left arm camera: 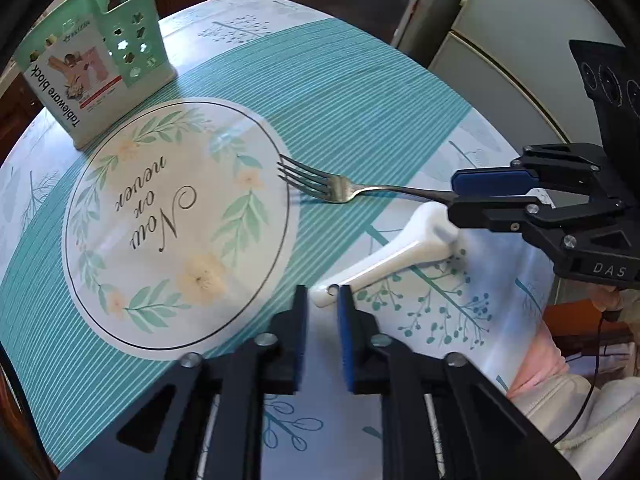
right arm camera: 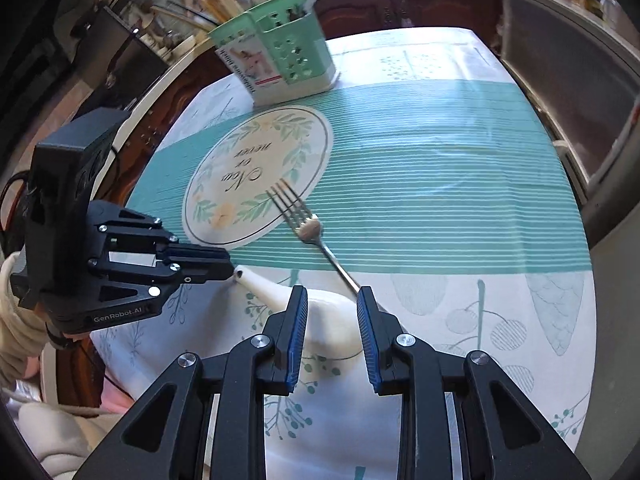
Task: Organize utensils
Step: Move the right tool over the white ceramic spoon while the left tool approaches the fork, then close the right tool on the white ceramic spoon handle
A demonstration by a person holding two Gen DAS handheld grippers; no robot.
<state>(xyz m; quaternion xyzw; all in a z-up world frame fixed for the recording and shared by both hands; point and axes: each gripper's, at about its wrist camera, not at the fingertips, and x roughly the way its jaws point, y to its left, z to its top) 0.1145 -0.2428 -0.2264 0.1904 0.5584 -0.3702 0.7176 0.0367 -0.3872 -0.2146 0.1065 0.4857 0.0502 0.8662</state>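
I have the right gripper (left arm camera: 456,194) clamped on the handle end of the thin steel fork (left arm camera: 320,184); the fork sticks out clear of the cloth, tines toward the round floral placemat (left arm camera: 176,224), its long axis running from the gripper out toward the far left. The mint green perforated plastic cutlery holder (left arm camera: 132,40) stands upright at the far left of the table, beyond the placemat, so the fork already points roughly its way. My left gripper (left arm camera: 322,308) is narrowly parted and grips nothing; just past its tips lies the hole-pierced handle end of the white plastic ladle-like utensil (left arm camera: 396,252), flat on the leaf-print tablecloth (left arm camera: 440,320), its long axis running away to the right toward the right gripper. The left gripper is the nearer 1 to that utensil.
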